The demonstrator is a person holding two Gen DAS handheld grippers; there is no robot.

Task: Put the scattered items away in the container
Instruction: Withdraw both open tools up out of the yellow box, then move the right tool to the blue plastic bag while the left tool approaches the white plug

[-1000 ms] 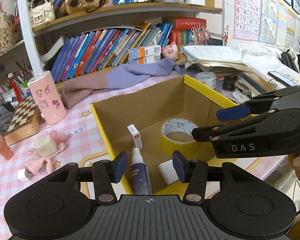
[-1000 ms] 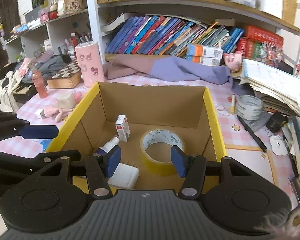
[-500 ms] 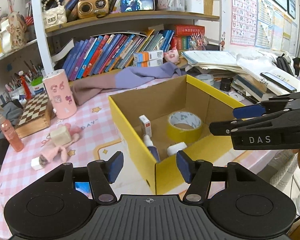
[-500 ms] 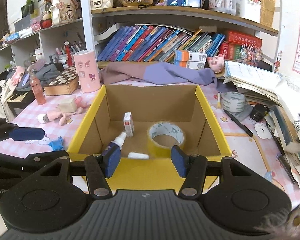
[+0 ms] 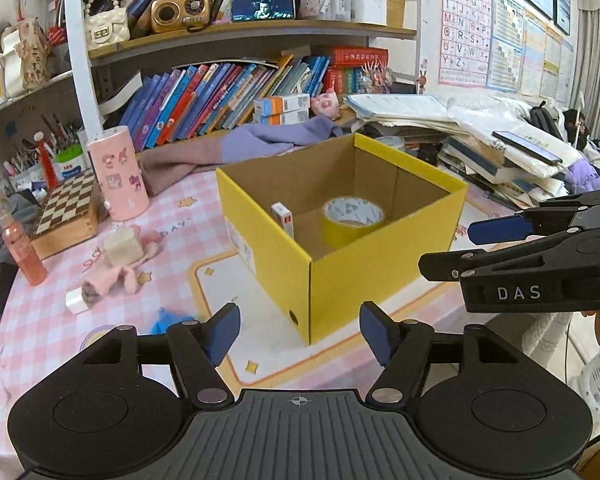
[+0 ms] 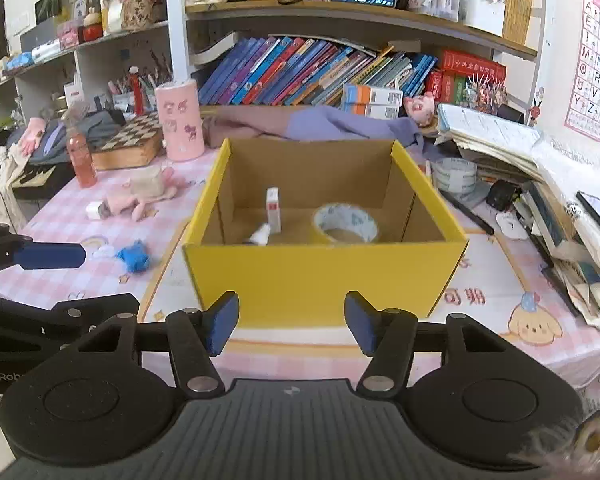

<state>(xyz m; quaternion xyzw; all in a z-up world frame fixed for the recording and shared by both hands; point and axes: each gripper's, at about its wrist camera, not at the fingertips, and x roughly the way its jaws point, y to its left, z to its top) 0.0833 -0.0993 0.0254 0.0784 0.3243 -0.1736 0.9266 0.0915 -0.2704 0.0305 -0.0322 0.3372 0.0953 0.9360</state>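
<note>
A yellow cardboard box (image 5: 376, 268) (image 6: 320, 276) stands on the pink checked tablecloth. Inside it I see a roll of yellow tape (image 5: 354, 220) (image 6: 346, 226), a small upright white carton (image 5: 283, 218) (image 6: 273, 208) and the white cap of a spray bottle (image 6: 260, 236). My left gripper (image 5: 300, 332) is open and empty, in front of the box's near corner. My right gripper (image 6: 290, 322) is open and empty, in front of the box's near wall. A small blue item (image 6: 136, 258) (image 5: 168, 318) lies on the cloth left of the box.
Left of the box lie a pink plush toy (image 5: 116, 268) (image 6: 140, 196), a small white roll (image 5: 76, 302), a red bottle (image 5: 20, 244), a chessboard box (image 5: 66, 210) and a pink canister (image 5: 118, 174). Right of it are a clear tape roll (image 6: 456, 174), a pen (image 6: 466, 212) and stacked papers (image 6: 560, 208). Bookshelves stand behind.
Both grippers have pulled back and away from over the box; the box now sits farther off and its outer walls show. Both stayed open and empty.
</note>
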